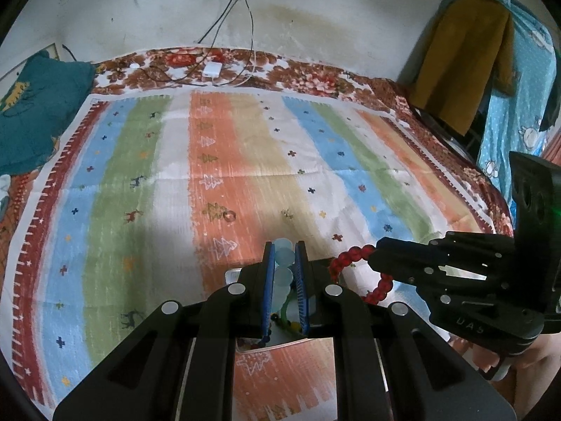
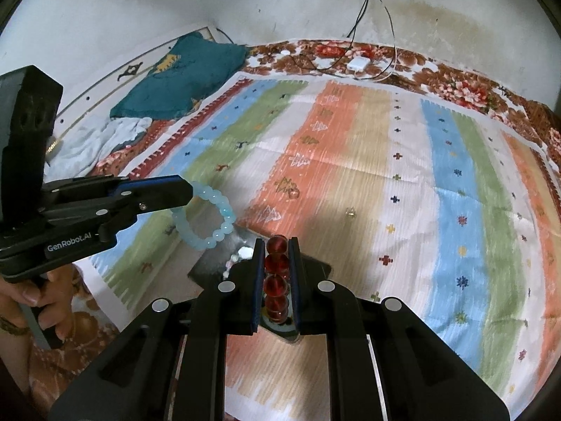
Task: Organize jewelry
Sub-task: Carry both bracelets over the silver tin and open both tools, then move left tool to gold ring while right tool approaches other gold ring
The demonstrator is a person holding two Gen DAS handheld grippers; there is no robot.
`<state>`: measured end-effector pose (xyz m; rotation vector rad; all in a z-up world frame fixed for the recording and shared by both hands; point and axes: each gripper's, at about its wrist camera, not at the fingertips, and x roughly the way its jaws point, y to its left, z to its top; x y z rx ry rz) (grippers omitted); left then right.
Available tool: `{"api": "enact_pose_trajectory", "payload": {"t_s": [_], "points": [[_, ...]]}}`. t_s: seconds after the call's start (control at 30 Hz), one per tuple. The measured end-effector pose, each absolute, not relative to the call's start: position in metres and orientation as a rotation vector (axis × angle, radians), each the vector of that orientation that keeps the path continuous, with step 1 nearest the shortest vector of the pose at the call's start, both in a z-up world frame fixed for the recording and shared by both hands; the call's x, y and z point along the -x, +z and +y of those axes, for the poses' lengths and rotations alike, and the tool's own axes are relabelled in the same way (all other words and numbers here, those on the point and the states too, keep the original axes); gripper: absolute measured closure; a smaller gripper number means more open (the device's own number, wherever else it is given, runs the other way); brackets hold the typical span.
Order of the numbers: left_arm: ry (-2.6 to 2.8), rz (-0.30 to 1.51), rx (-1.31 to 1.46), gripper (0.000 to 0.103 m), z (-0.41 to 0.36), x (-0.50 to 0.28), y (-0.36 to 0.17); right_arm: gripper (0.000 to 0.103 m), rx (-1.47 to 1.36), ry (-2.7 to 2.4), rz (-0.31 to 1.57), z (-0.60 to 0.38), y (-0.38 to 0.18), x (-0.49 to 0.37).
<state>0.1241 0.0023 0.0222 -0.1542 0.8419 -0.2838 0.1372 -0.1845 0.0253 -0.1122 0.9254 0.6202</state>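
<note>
My left gripper [image 1: 284, 263] is shut on a pale blue bead bracelet [image 1: 284, 273], held above the striped cloth; the bracelet also shows as a hanging loop in the right wrist view [image 2: 214, 217], with the left gripper [image 2: 186, 193] at its top. My right gripper [image 2: 277, 266] is shut on a red bead bracelet [image 2: 276, 280]; in the left wrist view that bracelet [image 1: 350, 263] curves out of the right gripper [image 1: 377, 256]. Under both grippers lies a dark tray [image 2: 217, 263] with more beaded pieces [image 1: 284, 319], mostly hidden.
A striped cloth [image 1: 245, 161] covers a floral bedspread [image 1: 315, 77]. A small ring-like item [image 1: 229, 215] and a tiny trinket [image 1: 287, 213] lie on the cloth. A teal pillow [image 1: 38, 112] is at the left, a charger and cables [image 1: 212, 69] at the back.
</note>
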Motion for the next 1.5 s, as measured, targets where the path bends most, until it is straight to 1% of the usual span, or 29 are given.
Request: {"api": "enact_pose_trajectory", "payload": {"t_s": [0.1, 0.2, 0.27, 0.33, 0.37, 0.4, 0.43, 0.57, 0.63, 0.7, 0.77, 0.87, 0.93, 1.0, 1.07, 1.13, 1.17, 1.27, 1.33, 1.5], "points": [[-0.285, 0.857, 0.154, 0.092, 0.002, -0.125, 0.019, 0.089, 0.111, 0.630, 0.937, -0.183, 0.024, -0.138], [-0.312, 0.897, 0.230, 0.092, 0.008, -0.131, 0.012, 0.089, 0.097, 0.631, 0.955, -0.183, 0.020, -0.142], [-0.289, 0.905, 0.223, 0.087, 0.009, -0.133, 0.008, 0.089, 0.091, 0.623, 0.970, -0.184, 0.016, -0.145], [-0.261, 0.906, 0.212, 0.079, 0.012, -0.134, 0.005, 0.088, 0.073, 0.611, 0.972, -0.188, 0.016, -0.148], [-0.248, 0.909, 0.219, 0.077, 0.015, -0.135, 0.004, 0.082, 0.064, 0.603, 0.972, -0.190, 0.016, -0.150], [-0.235, 0.911, 0.228, 0.076, 0.018, -0.137, 0.003, 0.069, 0.054, 0.594, 0.972, -0.192, 0.016, -0.152], [-0.225, 0.913, 0.233, 0.075, 0.020, -0.138, 0.001, 0.064, 0.046, 0.586, 0.971, -0.194, 0.016, -0.154], [-0.203, 0.922, 0.237, 0.066, 0.025, -0.144, -0.002, 0.060, 0.034, 0.562, 0.983, -0.197, 0.012, -0.164], [-0.192, 0.929, 0.236, 0.057, 0.026, -0.148, -0.005, 0.059, 0.036, 0.545, 0.999, -0.197, 0.007, -0.170], [-0.183, 0.937, 0.237, 0.054, 0.028, -0.152, -0.008, 0.054, 0.037, 0.525, 1.010, -0.197, 0.002, -0.176], [-0.187, 0.943, 0.238, 0.049, 0.029, -0.155, -0.009, 0.053, 0.038, 0.513, 1.017, -0.198, 0.000, -0.181], [-0.194, 0.949, 0.237, 0.045, 0.030, -0.161, -0.012, 0.045, 0.036, 0.490, 1.019, -0.200, -0.003, -0.188], [-0.194, 0.951, 0.238, 0.035, 0.031, -0.164, -0.014, 0.044, 0.031, 0.483, 1.025, -0.201, -0.005, -0.192], [-0.196, 0.956, 0.234, 0.031, 0.030, -0.169, -0.017, 0.040, 0.024, 0.474, 1.033, -0.203, -0.009, -0.199], [-0.199, 0.959, 0.223, 0.027, 0.028, -0.173, -0.019, 0.039, 0.019, 0.469, 1.043, -0.204, -0.012, -0.203], [-0.200, 0.960, 0.215, 0.021, 0.027, -0.177, -0.021, 0.037, 0.017, 0.464, 1.049, -0.204, -0.014, -0.207], [-0.199, 0.962, 0.207, 0.020, 0.027, -0.180, -0.023, 0.034, 0.016, 0.462, 1.052, -0.204, -0.016, -0.208], [-0.204, 0.973, 0.182, 0.019, 0.025, -0.188, -0.030, 0.034, 0.013, 0.454, 1.064, -0.205, -0.021, -0.215], [-0.206, 0.980, 0.171, 0.016, 0.026, -0.192, -0.035, 0.031, 0.006, 0.450, 1.076, -0.206, -0.026, -0.222], [-0.217, 1.005, 0.211, 0.015, 0.032, -0.204, -0.047, 0.029, -0.028, 0.442, 1.099, -0.210, -0.036, -0.235]]}}
